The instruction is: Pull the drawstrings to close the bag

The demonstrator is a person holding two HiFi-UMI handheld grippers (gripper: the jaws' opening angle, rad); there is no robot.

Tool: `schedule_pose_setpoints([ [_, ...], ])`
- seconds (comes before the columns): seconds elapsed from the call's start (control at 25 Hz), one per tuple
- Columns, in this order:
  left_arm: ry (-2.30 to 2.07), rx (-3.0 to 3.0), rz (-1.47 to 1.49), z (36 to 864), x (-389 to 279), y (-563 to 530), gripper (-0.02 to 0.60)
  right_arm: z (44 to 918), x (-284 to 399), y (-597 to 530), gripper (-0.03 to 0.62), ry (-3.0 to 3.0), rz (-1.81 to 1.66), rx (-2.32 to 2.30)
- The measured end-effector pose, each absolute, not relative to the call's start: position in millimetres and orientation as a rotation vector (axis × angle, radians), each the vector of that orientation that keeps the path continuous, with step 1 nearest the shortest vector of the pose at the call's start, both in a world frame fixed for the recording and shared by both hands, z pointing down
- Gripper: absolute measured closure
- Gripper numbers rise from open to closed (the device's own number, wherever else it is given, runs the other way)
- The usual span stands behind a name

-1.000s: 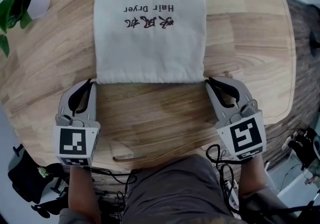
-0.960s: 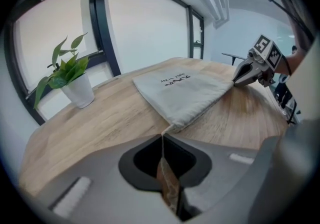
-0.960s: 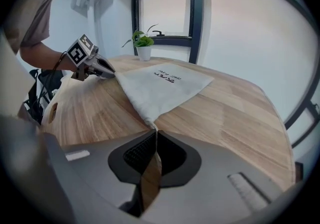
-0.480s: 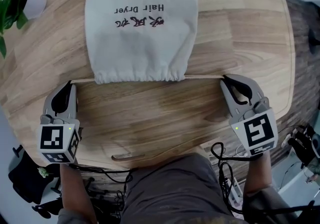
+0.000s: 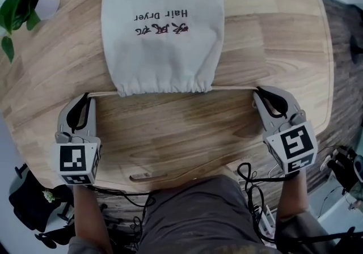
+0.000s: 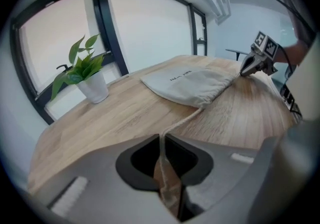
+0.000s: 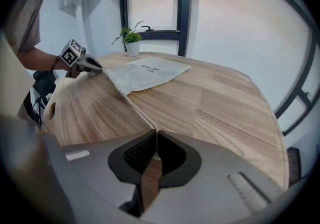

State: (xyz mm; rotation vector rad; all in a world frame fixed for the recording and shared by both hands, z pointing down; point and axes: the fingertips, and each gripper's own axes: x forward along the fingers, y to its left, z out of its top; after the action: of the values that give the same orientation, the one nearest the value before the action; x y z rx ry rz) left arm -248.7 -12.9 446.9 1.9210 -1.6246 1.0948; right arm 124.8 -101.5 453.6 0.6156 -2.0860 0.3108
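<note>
1. The left gripper [image 5: 87, 96] and the right gripper [image 5: 258, 89] now sit out to the sides. A second ago they were right at the two near corners of the bag [image 5: 161, 32].
2. The left fingers [image 6: 95, 178] are clenched on the left drawstring [image 6: 181, 119]. The cord runs out from between them and goes up to the bag.
3. The right fingers [image 7: 215, 168] are clenched on the right drawstring [image 7: 136, 112]. The thin cord goes in just where the two fingers meet.
4. The mouth [image 5: 163, 87] of the bag has changed the most. A second ago it was a long, flat, straight edge. Now it is bunched up in little folds and is narrower.
5. Both cords now show as bare lines on the bench [image 5: 170, 134], one on each side of the mouth. Before, almost no cord could be seen.
6. In the last half second not much more has happened. The left gripper has come a little way back in, and the mouth looks about as bunched as it did.
7. The bag lies flat in the middle of the bench, on the far side from the person, with its mouth toward them. The plant [image 5: 17, 0] stands well apart at the far left.
8. I think the pulling is working, but the bag is only partly shut. The mouth is still quite wide, so the cords need a longer pull out to the sides.
</note>
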Motion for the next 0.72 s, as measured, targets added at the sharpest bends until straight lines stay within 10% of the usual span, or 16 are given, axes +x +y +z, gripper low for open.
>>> schedule_pose_setpoints([
  [0.28,-1.5,1.897,1.018,447.3,-246.4,14.2,0.308,455.1,116.9,-88.3,0.439,-2.141,0.452,0.534],
  [0.72,-1.334,2.179,1.075,415.2,-199.4,-7.0,0.302,414.3,54.9,-83.8,0.379,-2.224,0.162,0.342],
])
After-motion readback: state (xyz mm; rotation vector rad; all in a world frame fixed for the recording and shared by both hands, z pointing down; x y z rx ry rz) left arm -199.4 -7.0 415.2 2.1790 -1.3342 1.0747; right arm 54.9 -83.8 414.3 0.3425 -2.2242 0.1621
